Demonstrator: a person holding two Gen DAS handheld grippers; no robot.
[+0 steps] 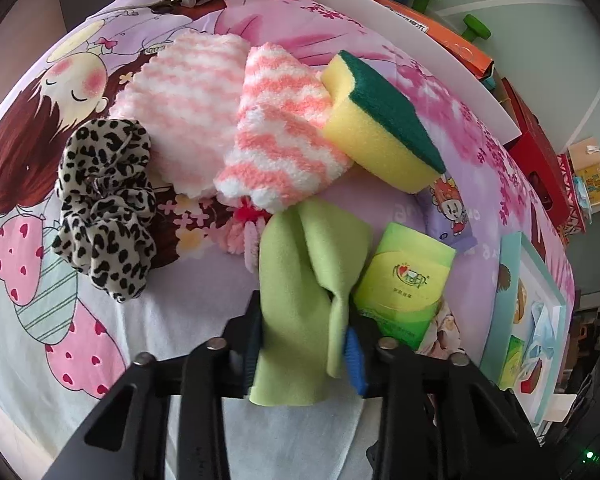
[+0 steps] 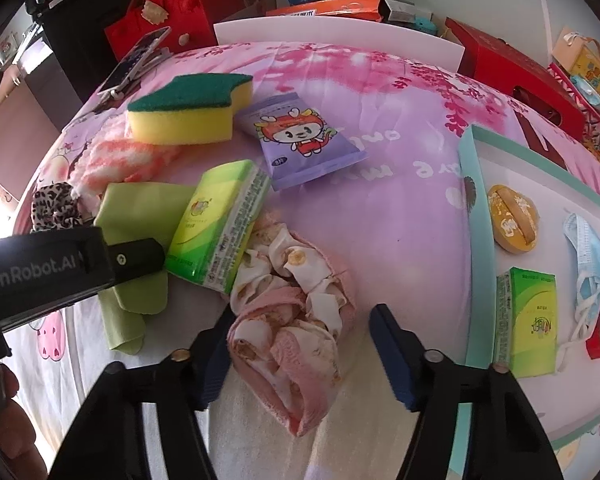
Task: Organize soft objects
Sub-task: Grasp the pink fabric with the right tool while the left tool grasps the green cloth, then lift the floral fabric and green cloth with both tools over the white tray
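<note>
Cloth is what my left gripper (image 1: 306, 344) has now: the green cloth (image 1: 296, 280) is pinched between its two fingers, bunched and folded, and its loose end hangs down in front of the fingers. My right gripper (image 2: 304, 356) is wide apart and holds nothing; the pink crumpled cloth (image 2: 296, 320) lies between its two fingers, touching or almost touching the left one and with a clear gap to the right one. Just beside the green cloth there is a green tissue pack (image 1: 404, 280), and farther out lie the pink striped sock (image 1: 284, 140), a paler striped cloth (image 1: 188, 100), the yellow sponge (image 1: 384, 120) resting partly on the sock, and the leopard hair tie (image 1: 104, 204) to the left. A purple tissue pack (image 2: 304, 140) lies behind the sponge in the right view. To the right stands a shallow box (image 2: 470, 168) with a pale blue rim; inside I see a second tissue pack (image 2: 528, 320), a face mask (image 2: 588, 248), a round yellow thing and a red tape roll. I judge the task is only partly done: a few things are in the box, most soft things are yet on the bed sheet (image 1: 112, 340), well apart from it.
</note>
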